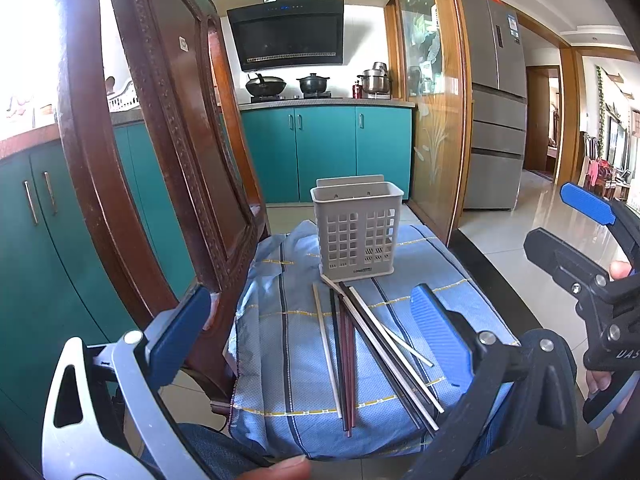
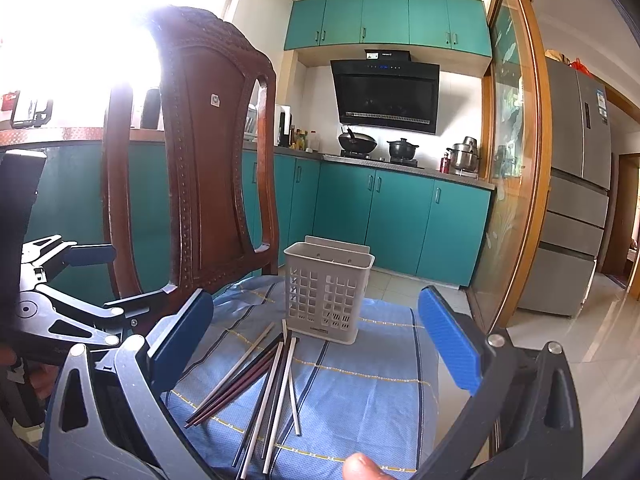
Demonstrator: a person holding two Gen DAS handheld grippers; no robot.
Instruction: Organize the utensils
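Observation:
A grey slotted utensil holder (image 1: pixel 357 232) (image 2: pixel 327 292) stands upright and empty-looking at the far end of a blue striped cloth (image 1: pixel 288 360) (image 2: pixel 360 392). Several chopsticks (image 1: pixel 360 344) (image 2: pixel 264 384), white, black and dark red, lie loose in a fan on the cloth in front of it. My left gripper (image 1: pixel 310 336) is open and empty, above the near end of the chopsticks. My right gripper (image 2: pixel 316 344) is open and empty, hovering over them too. The right gripper also shows at the right edge of the left wrist view (image 1: pixel 576 232).
A carved dark wooden chair back (image 1: pixel 160 160) (image 2: pixel 208 160) rises close on the left of the cloth. Teal kitchen cabinets (image 1: pixel 324 152), a stove with pots (image 2: pixel 376 148) and a steel fridge (image 1: pixel 496 120) stand behind. A tiled floor (image 1: pixel 520 232) lies to the right.

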